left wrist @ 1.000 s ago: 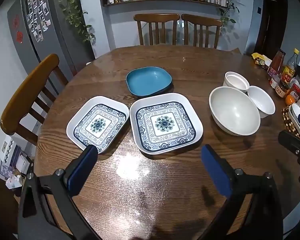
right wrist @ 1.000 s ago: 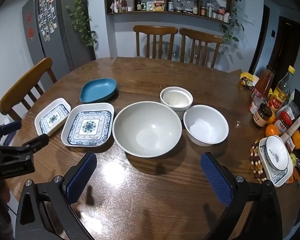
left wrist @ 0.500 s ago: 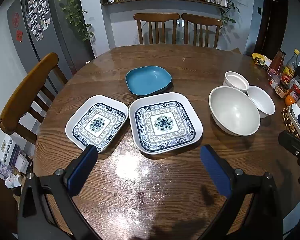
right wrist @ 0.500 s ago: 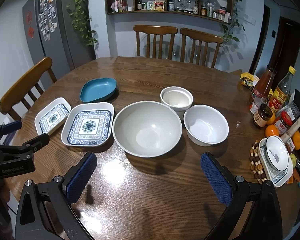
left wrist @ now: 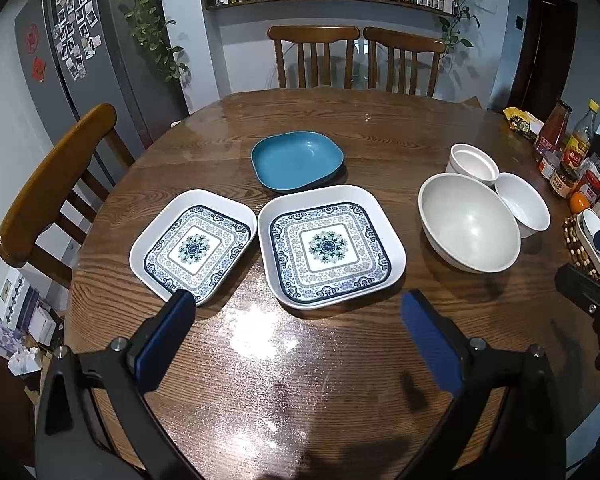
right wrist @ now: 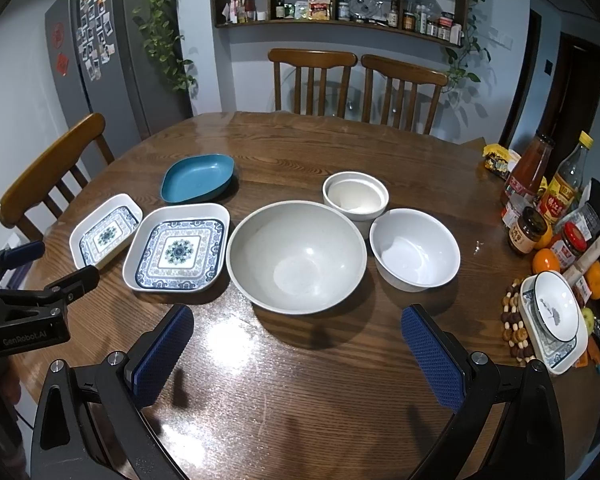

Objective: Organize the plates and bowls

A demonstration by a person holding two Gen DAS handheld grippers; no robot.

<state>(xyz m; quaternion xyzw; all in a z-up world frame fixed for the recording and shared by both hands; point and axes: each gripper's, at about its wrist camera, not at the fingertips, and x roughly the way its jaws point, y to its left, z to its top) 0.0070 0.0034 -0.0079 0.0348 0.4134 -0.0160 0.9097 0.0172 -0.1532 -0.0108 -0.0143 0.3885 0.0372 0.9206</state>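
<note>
Now we hold our left gripper [left wrist: 296, 312] and right gripper [right wrist: 298, 326] above the round table [right wrist: 340, 380], both spread wide with nothing in them. Two patterned plates, the big patterned plate [left wrist: 329, 245] and the small patterned plate [left wrist: 194, 245], lie just beside each other, with the blue plate [left wrist: 298, 161] behind them. The big bowl [right wrist: 296, 257], the middle bowl [right wrist: 415, 249] and the little cup bowl [right wrist: 355, 196] sit close together on the right. We think they are hard, smooth and slippery, and may break. We should pinch each one by its thin rim.
</note>
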